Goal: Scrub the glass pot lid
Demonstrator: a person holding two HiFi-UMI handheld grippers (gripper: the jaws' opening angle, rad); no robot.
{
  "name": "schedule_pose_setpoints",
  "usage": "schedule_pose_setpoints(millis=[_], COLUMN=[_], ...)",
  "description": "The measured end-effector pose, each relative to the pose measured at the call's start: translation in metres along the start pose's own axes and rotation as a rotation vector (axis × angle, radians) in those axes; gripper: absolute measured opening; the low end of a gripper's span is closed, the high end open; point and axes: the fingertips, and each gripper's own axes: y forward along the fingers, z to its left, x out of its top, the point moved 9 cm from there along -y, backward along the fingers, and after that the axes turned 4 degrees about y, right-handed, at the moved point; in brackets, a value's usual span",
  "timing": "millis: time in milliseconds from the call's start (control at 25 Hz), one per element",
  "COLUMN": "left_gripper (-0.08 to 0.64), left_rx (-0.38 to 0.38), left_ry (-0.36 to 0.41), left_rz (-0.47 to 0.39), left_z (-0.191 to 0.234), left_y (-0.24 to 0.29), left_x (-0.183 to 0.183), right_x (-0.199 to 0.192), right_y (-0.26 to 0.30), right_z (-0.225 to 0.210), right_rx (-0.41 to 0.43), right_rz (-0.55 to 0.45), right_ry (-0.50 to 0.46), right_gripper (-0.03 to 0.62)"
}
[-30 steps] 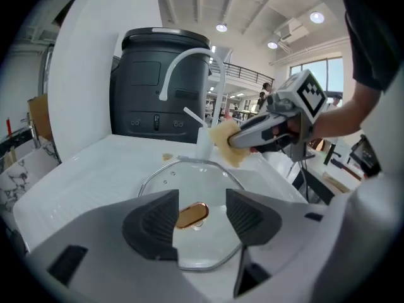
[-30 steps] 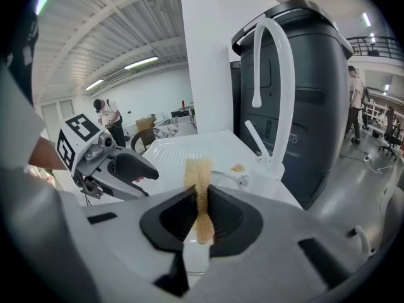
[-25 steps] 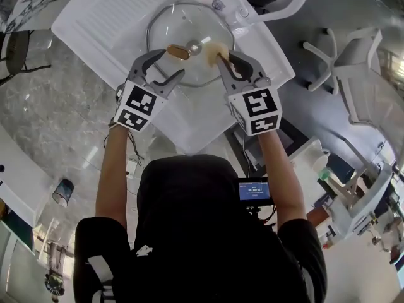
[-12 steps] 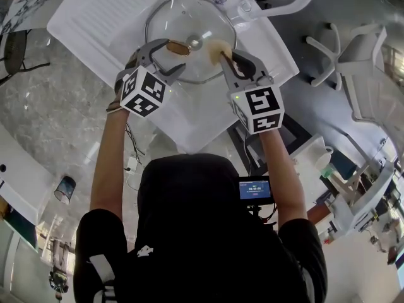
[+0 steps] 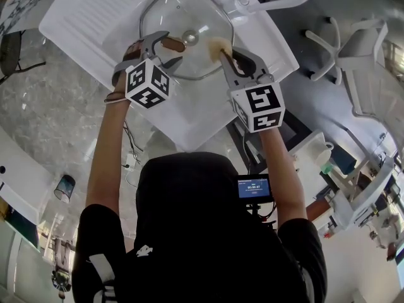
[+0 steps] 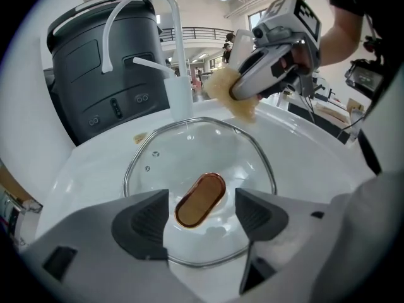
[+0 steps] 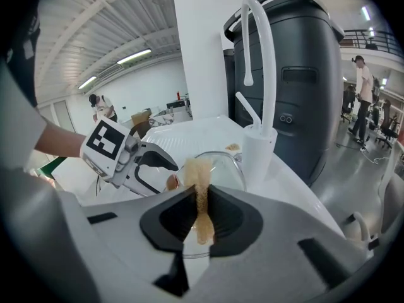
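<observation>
A glass lid lies in the white sink.

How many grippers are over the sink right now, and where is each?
2. The left gripper is at the handle of the glass pot lid, fingers opening either side of it, not pressing. The right gripper pinches the sponge over the lid's right side.

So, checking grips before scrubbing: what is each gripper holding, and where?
The right gripper pinches the sponge by its near end. The left gripper holds nothing: its jaws are opening, the lid's handle between them, untouched.
</observation>
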Motion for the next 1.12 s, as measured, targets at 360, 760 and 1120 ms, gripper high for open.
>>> schedule_pose_setpoints(millis=[360, 760, 1120], left_gripper=[0.299, 0.298, 0.291], left_rx=[0.009, 0.051, 0.039], left_ry=[0.014, -0.029, -0.061], left_rz=[0.03, 0.037, 0.058], left_z=[-0.003, -0.001, -0.001], left_y=[0.015, 0.019, 0.018], left_x=[0.0, -0.001, -0.005], right_x=[-0.006, -0.008, -0.008], right_y=[0.002, 0.001, 0.002], right_z=[0.0, -0.003, -0.002], right_rx=[0.0, -0.003, -0.005], right_rz=[0.009, 0.011, 0.014], right_ry=[0.009, 0.019, 0.02], right_gripper=[0.026, 0.026, 0.026])
